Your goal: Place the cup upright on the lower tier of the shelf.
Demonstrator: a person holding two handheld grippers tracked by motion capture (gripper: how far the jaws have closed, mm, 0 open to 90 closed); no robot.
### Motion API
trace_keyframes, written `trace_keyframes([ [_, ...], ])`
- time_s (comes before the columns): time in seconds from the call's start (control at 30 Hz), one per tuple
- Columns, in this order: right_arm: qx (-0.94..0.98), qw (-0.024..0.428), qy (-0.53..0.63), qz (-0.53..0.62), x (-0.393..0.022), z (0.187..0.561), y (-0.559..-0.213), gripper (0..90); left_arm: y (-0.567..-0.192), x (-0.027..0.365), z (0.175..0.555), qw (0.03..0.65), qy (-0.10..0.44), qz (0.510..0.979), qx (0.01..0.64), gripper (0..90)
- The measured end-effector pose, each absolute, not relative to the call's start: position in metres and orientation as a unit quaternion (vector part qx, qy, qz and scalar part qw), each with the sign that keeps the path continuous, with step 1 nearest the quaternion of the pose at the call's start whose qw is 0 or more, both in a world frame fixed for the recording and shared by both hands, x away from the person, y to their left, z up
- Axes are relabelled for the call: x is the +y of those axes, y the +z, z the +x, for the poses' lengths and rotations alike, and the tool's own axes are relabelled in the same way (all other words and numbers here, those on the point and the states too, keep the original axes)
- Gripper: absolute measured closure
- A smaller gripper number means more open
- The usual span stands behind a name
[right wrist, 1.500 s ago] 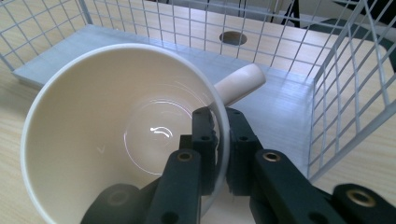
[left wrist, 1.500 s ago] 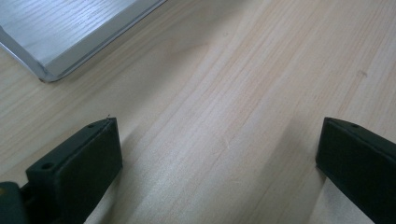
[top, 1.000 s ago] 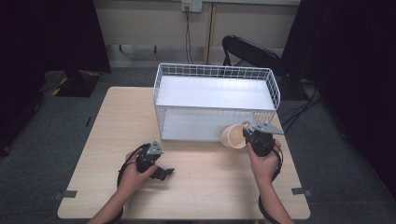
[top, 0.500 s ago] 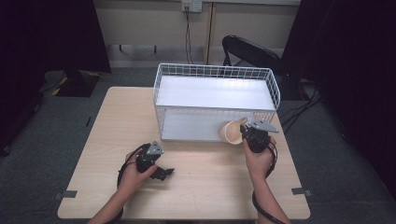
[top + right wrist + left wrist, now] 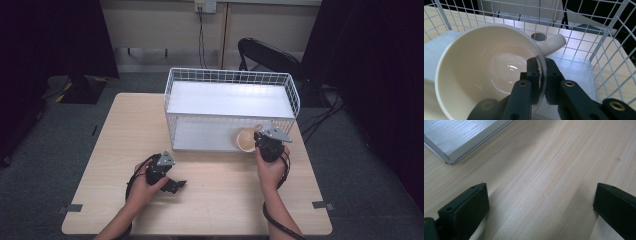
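A cream cup (image 5: 244,140) with a stubby handle (image 5: 552,43) hangs tilted at the right front of a white wire rack (image 5: 230,76), its mouth (image 5: 486,75) facing me. My right gripper (image 5: 257,142) (image 5: 541,62) is shut on the cup's rim, one jaw inside and one outside. The cup sits at the edge of the rack's lower shelf (image 5: 200,135), with wire mesh (image 5: 609,30) around it. Over the wooden table (image 5: 225,200) near its front left, my left gripper (image 5: 175,186) (image 5: 540,200) is open, with nothing between its jaws.
A corner of the rack's white lower shelf (image 5: 461,137) lies ahead of the left gripper. A dark chair (image 5: 270,52) stands behind the table. Cables trail from both grippers over the tabletop.
The right gripper has carried the cup a little forward and left, in toward the rack's lower shelf. The left gripper has stayed where it was.
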State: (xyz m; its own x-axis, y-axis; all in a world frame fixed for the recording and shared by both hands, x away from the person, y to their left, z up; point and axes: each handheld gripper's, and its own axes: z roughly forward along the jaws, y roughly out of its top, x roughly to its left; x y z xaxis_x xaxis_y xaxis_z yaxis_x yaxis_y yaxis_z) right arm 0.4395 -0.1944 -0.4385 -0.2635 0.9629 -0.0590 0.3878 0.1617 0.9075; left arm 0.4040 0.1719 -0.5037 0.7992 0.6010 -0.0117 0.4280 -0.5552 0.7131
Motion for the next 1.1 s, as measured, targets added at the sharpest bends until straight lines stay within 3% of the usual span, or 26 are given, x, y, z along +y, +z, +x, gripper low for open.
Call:
trace_keyframes([
  [0.7,0.661,0.342,0.426,0.514,-0.192,0.45,-0.449,83.5,-0.504,0.172,0.404,0.368,0.117,0.874,0.294,0.0],
  [1.1,0.646,0.342,0.438,0.523,-0.196,0.452,-0.449,76.7,-0.504,0.172,0.404,0.368,0.117,0.874,0.294,0.0],
])
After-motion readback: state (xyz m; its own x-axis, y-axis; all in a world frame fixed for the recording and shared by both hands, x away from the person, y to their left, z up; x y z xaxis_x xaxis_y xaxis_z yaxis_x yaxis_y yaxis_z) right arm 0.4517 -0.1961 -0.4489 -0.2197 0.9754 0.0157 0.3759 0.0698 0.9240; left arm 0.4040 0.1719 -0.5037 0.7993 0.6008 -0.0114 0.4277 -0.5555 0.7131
